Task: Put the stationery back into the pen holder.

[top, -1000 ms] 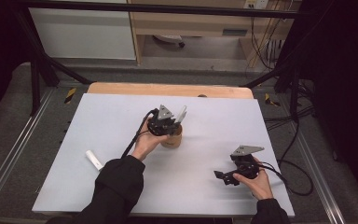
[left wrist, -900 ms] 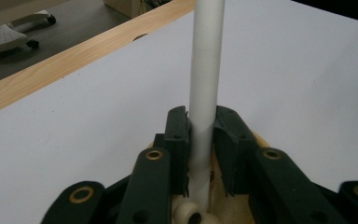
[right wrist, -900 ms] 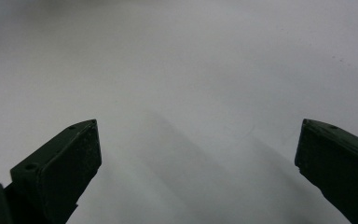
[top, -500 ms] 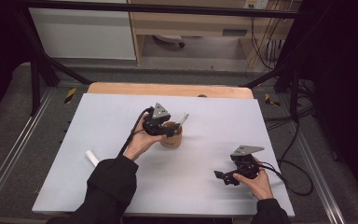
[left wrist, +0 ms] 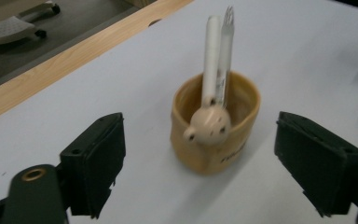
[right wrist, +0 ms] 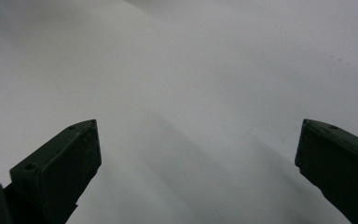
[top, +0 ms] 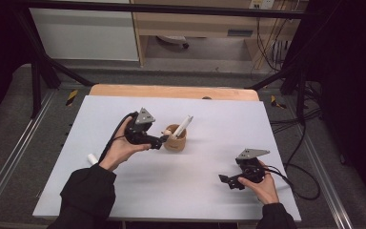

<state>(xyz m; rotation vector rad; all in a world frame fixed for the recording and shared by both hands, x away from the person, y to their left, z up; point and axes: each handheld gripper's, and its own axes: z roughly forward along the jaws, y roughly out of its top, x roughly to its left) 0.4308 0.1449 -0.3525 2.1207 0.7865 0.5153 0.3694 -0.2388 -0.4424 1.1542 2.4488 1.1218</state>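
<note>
Tan ceramic cup (left wrist: 214, 133) with a round piglet face on its wall stands upright on the pale grey tabletop (top: 209, 191), two slim sticks inside it.

A white plastic tube (left wrist: 211, 58) and a clear tube (left wrist: 225, 46) lean together in the cup. The left gripper (left wrist: 200, 163) faces the cup just short of it; its jaws have just been opening and stand wide, gripping nothing. The right gripper (top: 231, 181) rests well apart near the table's right front, jaws spread over bare tabletop. A small white cylinder (top: 92, 159) lies by the left sleeve.
</note>
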